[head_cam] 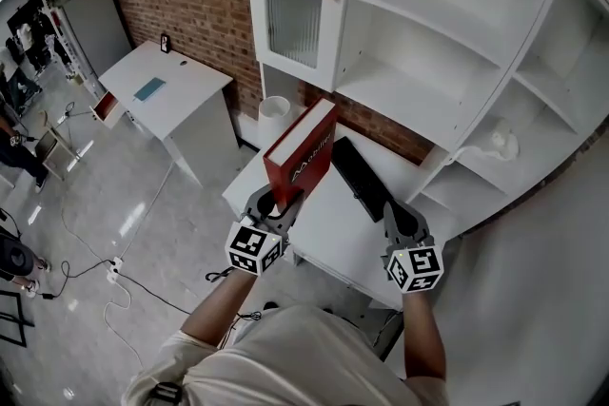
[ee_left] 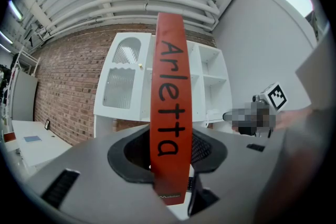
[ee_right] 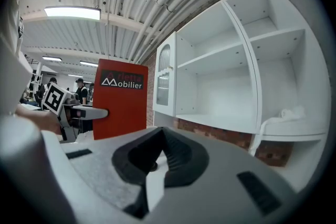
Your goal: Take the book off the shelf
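- Left gripper (head_cam: pixel 276 203): jaws partly spread and pinching the red book (head_cam: pixel 301 150) by its spine end. In the left gripper view the spine (ee_left: pixel 168 113) stands upright between the dark pads, lettered "Arletta".
- The book is off the shelf unit (head_cam: pixel 447 33), held in front of it above the white table (head_cam: pixel 328 238). The jaws cover its lower end, so whether it rests on the tabletop cannot be told.
- Right gripper (head_cam: pixel 398 216): jaws pressed together with nothing between them, as its own view (ee_right: pixel 152 165) shows.
- From the right gripper view the book's cover (ee_right: pixel 119 99) reads "Mobilier"; the line above that is too dark to read.
- A flat black thing (head_cam: pixel 360 178) lies on the table just right of the book; what it is cannot be made out.
- A small white object (head_cam: pixel 502 144) on a low shelf, too small to identify.
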`<state>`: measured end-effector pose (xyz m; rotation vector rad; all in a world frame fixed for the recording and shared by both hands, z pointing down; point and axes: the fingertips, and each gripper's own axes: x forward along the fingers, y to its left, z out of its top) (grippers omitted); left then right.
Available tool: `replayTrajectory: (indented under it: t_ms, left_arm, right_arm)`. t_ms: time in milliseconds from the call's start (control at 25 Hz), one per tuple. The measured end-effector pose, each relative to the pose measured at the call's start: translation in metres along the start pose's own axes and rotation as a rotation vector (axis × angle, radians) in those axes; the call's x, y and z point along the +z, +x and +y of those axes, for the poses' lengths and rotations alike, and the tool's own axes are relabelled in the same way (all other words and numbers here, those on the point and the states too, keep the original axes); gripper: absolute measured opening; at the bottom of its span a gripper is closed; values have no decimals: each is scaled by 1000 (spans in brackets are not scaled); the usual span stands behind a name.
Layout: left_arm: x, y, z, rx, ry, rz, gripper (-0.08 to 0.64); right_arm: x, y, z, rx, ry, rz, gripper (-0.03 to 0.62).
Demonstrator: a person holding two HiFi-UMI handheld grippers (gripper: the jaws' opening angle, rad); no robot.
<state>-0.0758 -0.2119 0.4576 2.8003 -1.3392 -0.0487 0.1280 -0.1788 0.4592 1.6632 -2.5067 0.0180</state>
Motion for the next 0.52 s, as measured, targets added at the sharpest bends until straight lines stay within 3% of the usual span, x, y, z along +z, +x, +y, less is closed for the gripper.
replayTrajectory:
  t_ms: [520]
  left_arm:
    - [3,-3,-5,-9,-3,-11,149]
  right_arm:
    - [2,-8,1,-10,-3,-7,3]
